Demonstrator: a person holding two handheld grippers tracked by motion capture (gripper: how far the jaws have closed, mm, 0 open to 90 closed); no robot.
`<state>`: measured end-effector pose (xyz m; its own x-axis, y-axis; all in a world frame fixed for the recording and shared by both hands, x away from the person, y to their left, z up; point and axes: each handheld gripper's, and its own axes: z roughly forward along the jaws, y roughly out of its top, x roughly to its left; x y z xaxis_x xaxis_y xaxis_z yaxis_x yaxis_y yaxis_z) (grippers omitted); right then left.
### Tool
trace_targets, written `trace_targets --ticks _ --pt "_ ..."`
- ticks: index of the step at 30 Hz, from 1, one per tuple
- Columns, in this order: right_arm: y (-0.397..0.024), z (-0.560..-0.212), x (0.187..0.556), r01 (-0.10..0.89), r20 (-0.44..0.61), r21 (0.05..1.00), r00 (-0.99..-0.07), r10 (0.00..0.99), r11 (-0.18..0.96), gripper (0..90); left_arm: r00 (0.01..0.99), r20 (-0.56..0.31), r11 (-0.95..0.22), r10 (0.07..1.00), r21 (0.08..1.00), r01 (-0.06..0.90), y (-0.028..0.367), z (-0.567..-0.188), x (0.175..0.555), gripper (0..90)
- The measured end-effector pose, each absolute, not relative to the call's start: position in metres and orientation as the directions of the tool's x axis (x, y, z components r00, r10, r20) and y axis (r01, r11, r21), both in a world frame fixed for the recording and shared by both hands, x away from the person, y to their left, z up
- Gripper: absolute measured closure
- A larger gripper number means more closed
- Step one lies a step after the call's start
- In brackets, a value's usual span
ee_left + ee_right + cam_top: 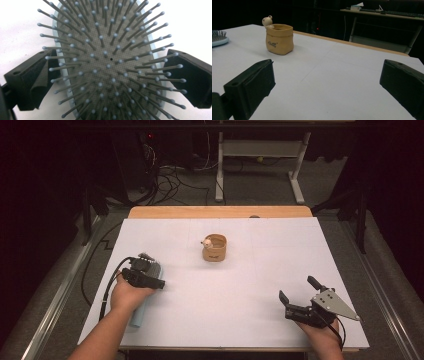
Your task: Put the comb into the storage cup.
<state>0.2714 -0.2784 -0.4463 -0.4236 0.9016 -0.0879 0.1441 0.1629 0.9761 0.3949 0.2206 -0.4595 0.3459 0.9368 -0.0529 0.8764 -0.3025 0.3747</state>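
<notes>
A: Left tool [150, 279] where, doing what?

B: Down over hairbrush [145, 290] head, near left of worktop [240, 295]. Jaws spread either side of brush, bristles [110, 60] pointing up between them (pale blue rim just inside each pad). Not clamped yet, looks like; small gaps both sides in left gripper view.

A: Why across the head, not the handle?

B: Prob. because handle sits under the hand, toward near edge; head is the part within reach. Straddling widest part gives flat rim to pinch, keeps pads off bristles.

A: Right tool [296, 296]?

B: Parked near right, jaws wide, holding nothing. Resting low, aimed toward centre; waiting, likely.

A: Anything else on worktop?

B: Small tan sack-shaped pot [214, 248] w/ tiny bear figure [268, 21] at rim, upright, mid-worktop toward far side. Well apart from brush. Poss. target for brush (judgement only).

A: Stage?

B: Pre-grasp. Closing on rim next, then lift.
</notes>
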Motion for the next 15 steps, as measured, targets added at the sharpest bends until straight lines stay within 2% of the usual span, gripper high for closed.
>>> trace_targets --ticks 15 --pt "-0.2779 -0.4465 0.2715 0.146 -0.086 0.976 -0.424 0.901 0.162 0.3 0.332 -0.057 -0.285 0.941 0.393 0.874 0.2202 -0.4614 0.3929 0.4"
